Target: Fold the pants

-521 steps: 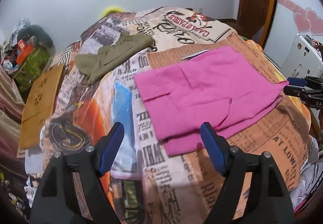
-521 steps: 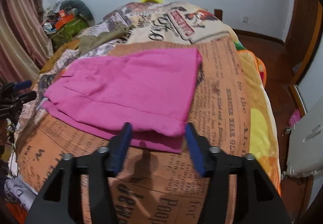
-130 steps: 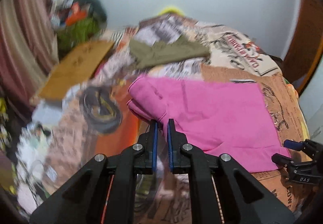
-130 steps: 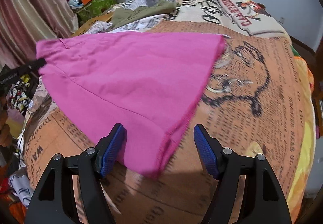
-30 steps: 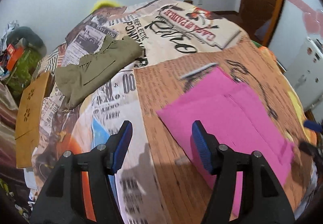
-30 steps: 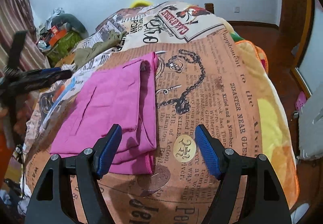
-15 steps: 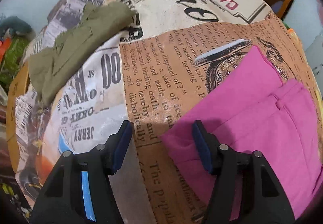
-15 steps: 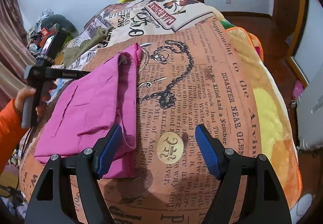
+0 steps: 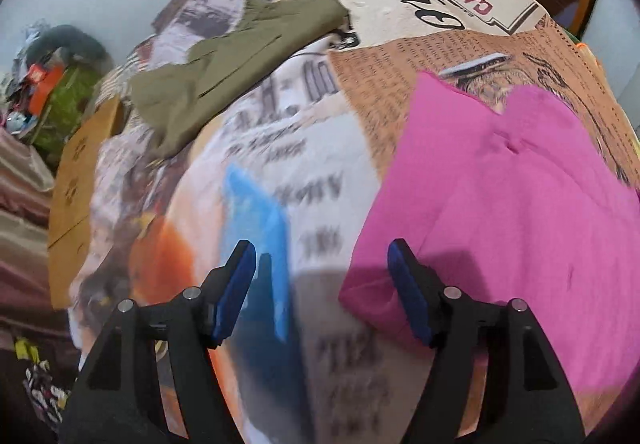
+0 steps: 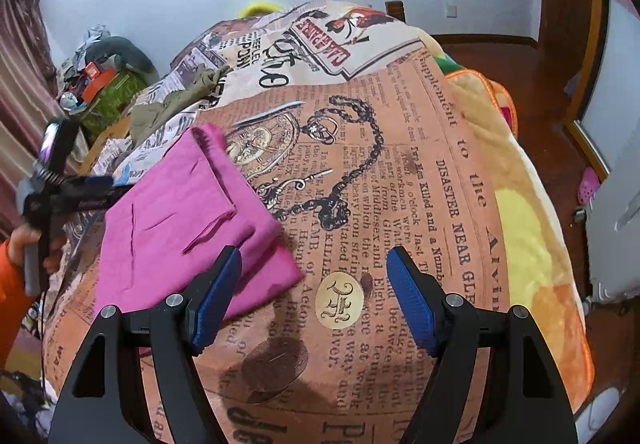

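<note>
Left gripper (image 9: pixel 322 256), jaws just widened and empty, hovers at the lower-left corner of the folded pink pants (image 9: pixel 520 204), right of frame. Right gripper (image 10: pixel 314 264) hangs open too over the newspaper-print bedspread (image 10: pixel 420 172), pants at left centre.

newsprint-patterned bed (image 10: pixel 400 172) with folded pink pants (image 10: pixel 188 220), olive garment (image 9: pixel 240 60)

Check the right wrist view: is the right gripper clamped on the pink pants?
No, the right gripper stands open over the bedspread, and the pink pants lie beside its left finger, not pinched.
</note>
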Demonstrator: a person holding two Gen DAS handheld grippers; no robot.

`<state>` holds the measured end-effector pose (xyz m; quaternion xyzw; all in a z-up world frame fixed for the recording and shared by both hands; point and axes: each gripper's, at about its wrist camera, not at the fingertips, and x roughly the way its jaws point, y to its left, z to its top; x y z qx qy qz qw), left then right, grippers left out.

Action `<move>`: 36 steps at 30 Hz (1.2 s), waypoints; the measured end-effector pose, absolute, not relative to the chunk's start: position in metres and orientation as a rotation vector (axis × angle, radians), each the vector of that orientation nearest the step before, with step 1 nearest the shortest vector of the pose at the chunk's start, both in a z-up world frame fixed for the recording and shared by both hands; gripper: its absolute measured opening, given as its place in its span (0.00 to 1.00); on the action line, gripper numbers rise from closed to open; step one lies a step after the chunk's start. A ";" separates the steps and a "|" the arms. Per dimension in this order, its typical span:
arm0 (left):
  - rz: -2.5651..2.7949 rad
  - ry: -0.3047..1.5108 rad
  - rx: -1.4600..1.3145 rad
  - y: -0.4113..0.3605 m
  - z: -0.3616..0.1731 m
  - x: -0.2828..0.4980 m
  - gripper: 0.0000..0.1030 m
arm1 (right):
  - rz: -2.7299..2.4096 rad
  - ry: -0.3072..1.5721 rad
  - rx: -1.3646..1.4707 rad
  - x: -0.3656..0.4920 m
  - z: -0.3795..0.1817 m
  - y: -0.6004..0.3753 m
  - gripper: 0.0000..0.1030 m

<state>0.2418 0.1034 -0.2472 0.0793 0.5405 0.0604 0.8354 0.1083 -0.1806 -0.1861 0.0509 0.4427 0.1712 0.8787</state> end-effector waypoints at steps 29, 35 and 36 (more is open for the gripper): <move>0.000 0.978 0.064 0.065 -0.175 0.190 0.66 | 0.556 0.854 0.002 0.120 -0.164 -0.109 0.70; -0.106 1.009 0.049 0.037 -0.187 0.225 0.36 | 0.621 0.863 -0.053 0.143 -0.168 -0.081 0.57; -0.115 1.019 0.040 0.035 -0.192 0.229 0.30 | 0.633 0.874 -0.069 0.148 -0.171 -0.075 0.53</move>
